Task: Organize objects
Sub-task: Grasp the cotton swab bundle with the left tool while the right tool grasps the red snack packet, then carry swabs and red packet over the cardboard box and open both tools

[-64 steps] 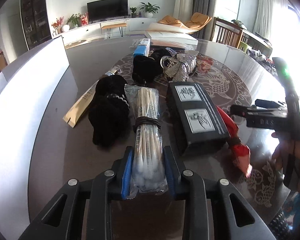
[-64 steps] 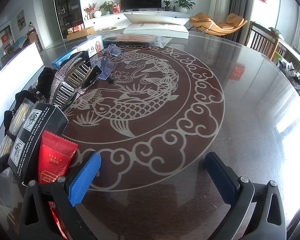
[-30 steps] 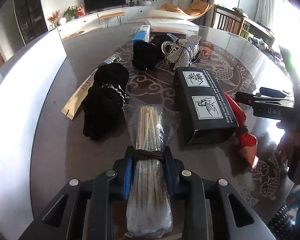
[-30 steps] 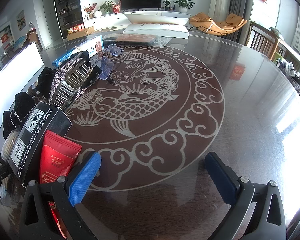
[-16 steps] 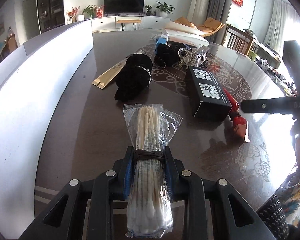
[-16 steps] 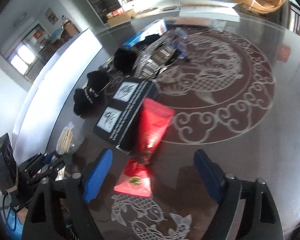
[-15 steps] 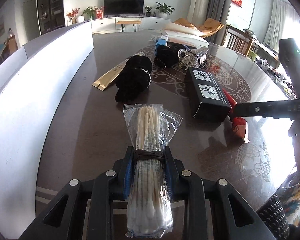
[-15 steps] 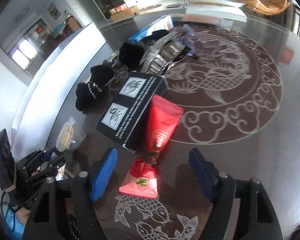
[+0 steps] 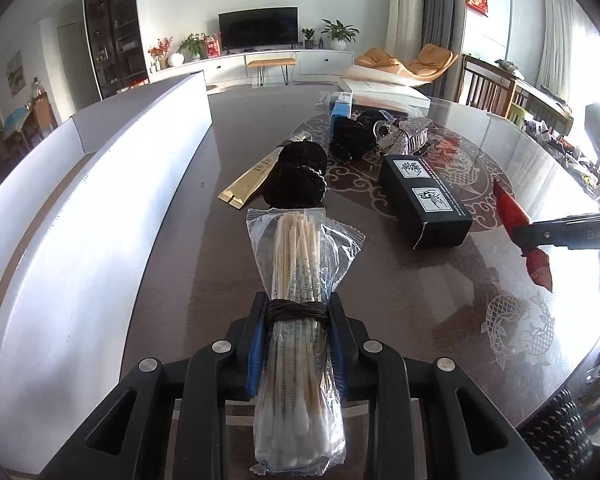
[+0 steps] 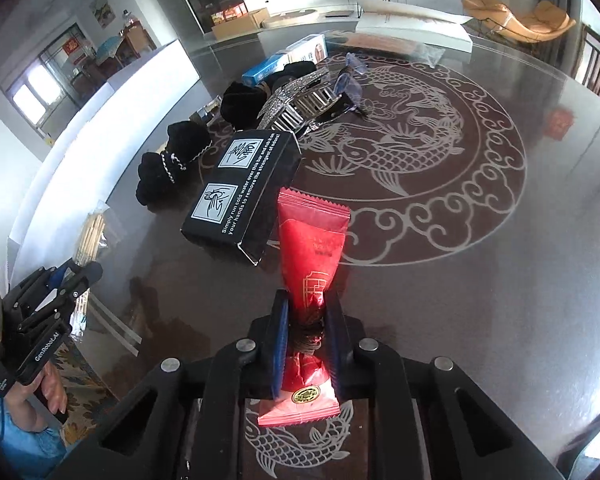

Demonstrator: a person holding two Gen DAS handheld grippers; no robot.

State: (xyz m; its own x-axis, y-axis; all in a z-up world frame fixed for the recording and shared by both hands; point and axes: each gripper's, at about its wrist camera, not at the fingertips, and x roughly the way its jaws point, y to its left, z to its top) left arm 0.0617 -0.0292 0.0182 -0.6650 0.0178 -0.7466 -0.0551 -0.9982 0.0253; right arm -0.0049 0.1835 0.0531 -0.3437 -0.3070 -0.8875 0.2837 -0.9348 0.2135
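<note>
My left gripper (image 9: 298, 312) is shut on a clear bag of cotton swabs (image 9: 298, 280) tied with a dark band, held over the near part of the dark round table (image 9: 180, 240). My right gripper (image 10: 306, 312) is shut on a red foil packet (image 10: 312, 248) at its tied waist; the packet's far end lies beside a black box (image 10: 244, 184). The packet (image 9: 512, 212) and black box (image 9: 424, 200) also show in the left wrist view, right of the swabs. The left gripper with the swabs (image 10: 88, 236) shows at the left edge of the right wrist view.
Two black hair scrunchies (image 9: 296, 176) (image 9: 350, 136), a gold sachet (image 9: 248, 180), a rhinestone hair claw (image 10: 300, 104), a blue box (image 10: 284, 60) and glasses (image 10: 348, 80) lie in a row. A white panel (image 9: 100, 200) borders the table's left side.
My left gripper pulled the swab bag back toward the near table edge. My right gripper swung left over the red packet and closed on it.
</note>
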